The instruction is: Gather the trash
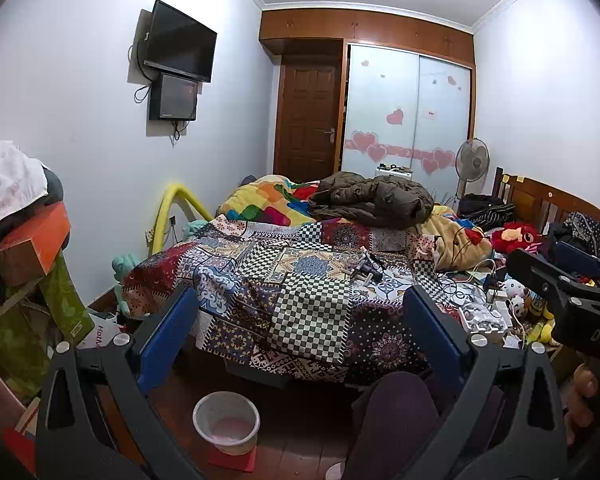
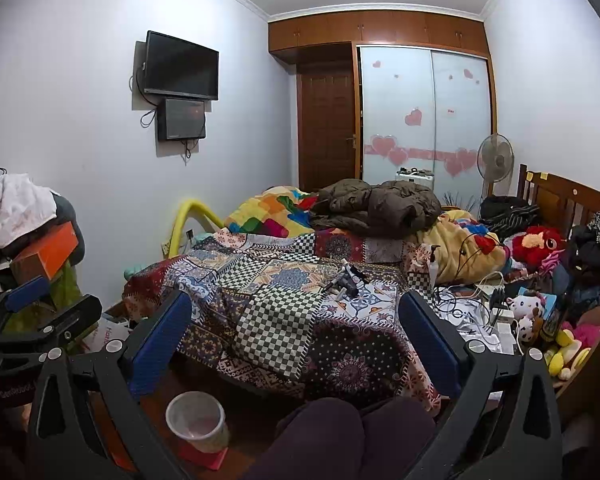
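My left gripper (image 1: 300,332) is open and empty, held above the floor in front of the bed. My right gripper (image 2: 296,332) is also open and empty beside it; it shows at the right edge of the left wrist view (image 1: 568,292). A small white bin (image 1: 226,420) stands on a red block on the wooden floor below the bed's foot; it also shows in the right wrist view (image 2: 198,420). Small dark scraps and a tube-like object (image 1: 366,268) lie on the patchwork cover (image 1: 300,280), also in the right wrist view (image 2: 346,278).
A brown jacket (image 1: 372,200) and colourful blankets lie further up the bed. Cables, chargers and plush toys (image 1: 500,304) crowd the bed's right side. Stacked boxes and clothes (image 1: 24,240) stand at the left. The person's knees (image 2: 340,432) are below.
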